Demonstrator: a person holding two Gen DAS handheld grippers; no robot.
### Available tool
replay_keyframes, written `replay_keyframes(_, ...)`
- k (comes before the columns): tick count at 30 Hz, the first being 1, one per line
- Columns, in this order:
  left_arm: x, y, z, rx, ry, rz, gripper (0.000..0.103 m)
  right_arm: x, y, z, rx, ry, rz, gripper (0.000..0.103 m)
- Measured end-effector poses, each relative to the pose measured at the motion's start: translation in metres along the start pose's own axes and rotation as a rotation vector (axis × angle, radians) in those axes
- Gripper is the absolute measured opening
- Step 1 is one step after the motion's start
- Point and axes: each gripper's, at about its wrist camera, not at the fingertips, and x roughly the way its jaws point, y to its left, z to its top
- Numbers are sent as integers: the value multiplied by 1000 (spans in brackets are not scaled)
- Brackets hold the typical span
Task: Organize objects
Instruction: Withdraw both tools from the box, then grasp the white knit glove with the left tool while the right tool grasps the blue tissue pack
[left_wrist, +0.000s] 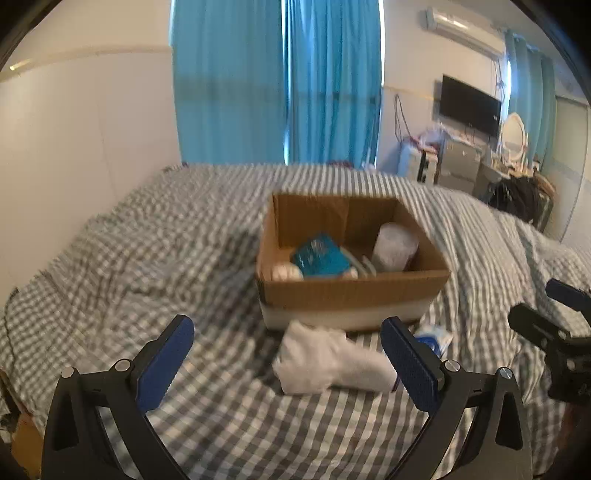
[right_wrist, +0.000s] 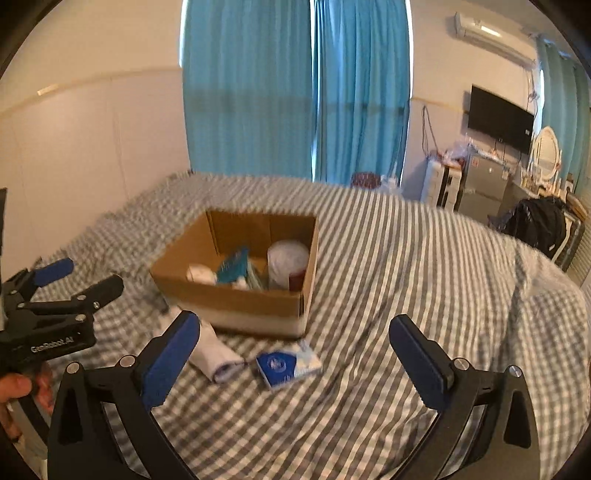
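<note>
Two grippers, left gripper and right gripper, are hovering over the checked bed, jaws apart and holding nothing. A cardboard box is sitting mid-bed; a white cloth and blue packet are lying just before it.

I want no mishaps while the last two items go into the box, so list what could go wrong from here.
1. The rolled white cloth is soft and might unroll or slip if the open left gripper pinches one end.
2. The blue tissue pack lies flat on the rumpled checked bedsheet; the right gripper could grab fabric too.
3. The cardboard box sits on soft bedding and may tip if bumped.
</note>
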Motion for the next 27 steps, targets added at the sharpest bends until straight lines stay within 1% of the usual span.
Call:
replay_keyframes(4,26,-3,-16,7,53,0,103,32,-7,-15,31,64,2,103)
replay_keyframes(16,103,-25,-41,43,177,-59,103,103,-23,-42,63,177,-25,103)
replay_keyframes(18,114,-27,-42,44,200,-64,103,111,-27,-45,74,191,-24,103)
replay_keyframes(21,126,-28,-41,19,227,-97,103,126,-28,-45,80,208,-16,103)
replay_keyframes(25,134,-28,-45,10,241,-121,103,140,-25,-44,93,223,6,103)
replay_keyframes(26,136,-29,-47,20,246,-122,102,145,-24,-44,101,229,17,103)
replay_keyframes(27,138,-31,-50,37,251,-127,97,147,-23,-45,104,233,21,103)
